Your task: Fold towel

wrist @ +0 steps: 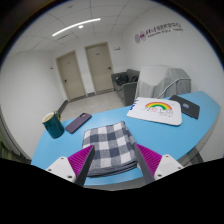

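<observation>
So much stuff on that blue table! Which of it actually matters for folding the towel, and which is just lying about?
Part of the job:
- checked towel, lying just ahead of and partly between the fingers
- claw, open

Just lying about:
- green cup
- dark phone
- rainbow picture
- dark case
- blue table

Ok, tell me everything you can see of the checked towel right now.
The checked towel is grey-and-white plaid cloth, already folded into a thick, roughly rectangular stack with layered edges showing at the near side. It lies flat on the blue table, between the open jaws of the gripper; whether the pads touch it I cannot tell.
</observation>
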Motion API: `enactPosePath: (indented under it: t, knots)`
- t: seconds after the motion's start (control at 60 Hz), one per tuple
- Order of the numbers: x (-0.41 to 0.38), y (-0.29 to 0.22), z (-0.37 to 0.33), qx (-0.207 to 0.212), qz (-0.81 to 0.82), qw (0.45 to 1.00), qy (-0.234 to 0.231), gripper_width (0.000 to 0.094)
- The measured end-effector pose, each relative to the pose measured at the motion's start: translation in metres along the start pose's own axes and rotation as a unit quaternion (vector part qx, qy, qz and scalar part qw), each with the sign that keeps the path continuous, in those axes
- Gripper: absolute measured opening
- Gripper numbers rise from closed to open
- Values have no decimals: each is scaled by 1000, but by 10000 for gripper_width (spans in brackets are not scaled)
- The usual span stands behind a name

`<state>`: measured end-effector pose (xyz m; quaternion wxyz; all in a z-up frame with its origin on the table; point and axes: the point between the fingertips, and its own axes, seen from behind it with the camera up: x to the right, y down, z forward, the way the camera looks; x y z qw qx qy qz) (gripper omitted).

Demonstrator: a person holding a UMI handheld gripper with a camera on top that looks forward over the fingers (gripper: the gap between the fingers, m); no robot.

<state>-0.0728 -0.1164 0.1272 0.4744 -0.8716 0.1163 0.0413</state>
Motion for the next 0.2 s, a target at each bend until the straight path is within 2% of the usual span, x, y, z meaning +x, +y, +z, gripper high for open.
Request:
enactPosePath:
  t: [0.2]
  knots:
    - [-36,6,-99,24,15,999,23,834]
